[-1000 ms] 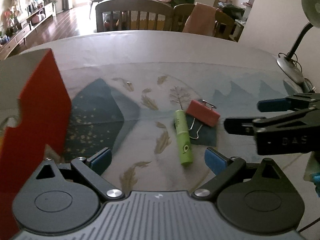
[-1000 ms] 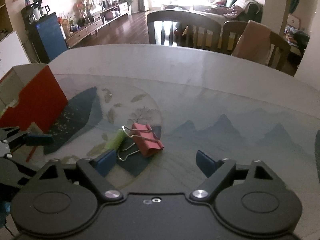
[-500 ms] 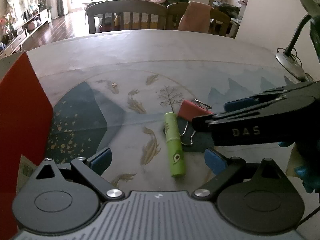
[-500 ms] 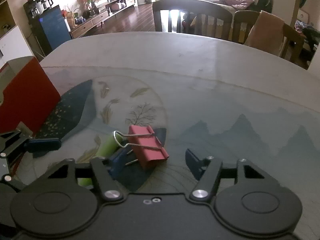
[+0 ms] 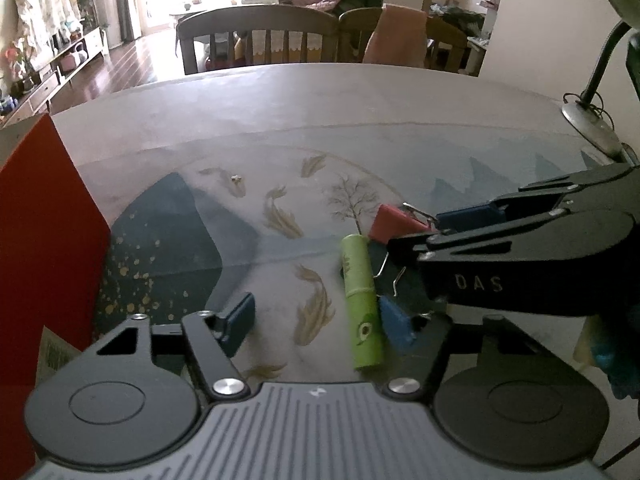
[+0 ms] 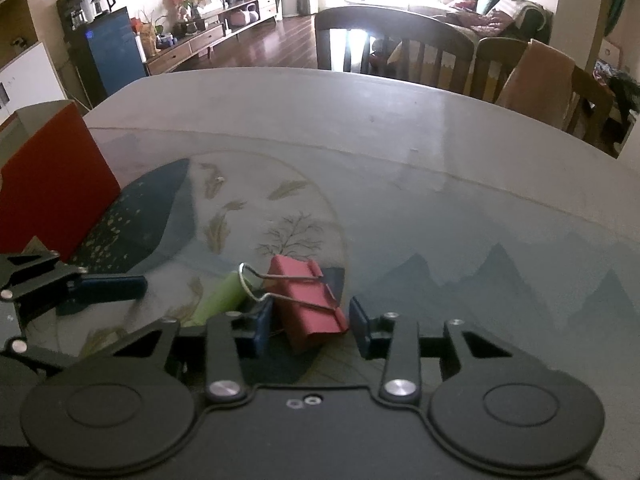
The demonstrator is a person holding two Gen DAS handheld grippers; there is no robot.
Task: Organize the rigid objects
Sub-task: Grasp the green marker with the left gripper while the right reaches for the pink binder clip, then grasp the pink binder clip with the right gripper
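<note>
A red binder clip (image 6: pixel 308 304) lies on the printed table mat, between the blue pads of my right gripper (image 6: pixel 310 326), whose jaws stand narrowed on both sides of it; contact is not clear. The clip also shows in the left wrist view (image 5: pixel 390 220), partly hidden by the right gripper's fingers (image 5: pixel 468 218). A green tube (image 5: pixel 360 300) lies beside the clip, its near end next to my left gripper's right pad. My left gripper (image 5: pixel 318 322) is open and empty, low over the mat. The tube shows in the right wrist view (image 6: pixel 220 296) too.
A red box (image 5: pixel 44 248) stands at the left edge of the table; it also shows in the right wrist view (image 6: pixel 52 184). A desk lamp (image 5: pixel 592 120) stands at the far right. Wooden chairs (image 6: pixel 392 48) line the table's far side.
My right gripper has moved forward over the red clip and its jaws have narrowed around it. My left gripper's jaws have narrowed a little, with the green tube now beside its right pad.
</note>
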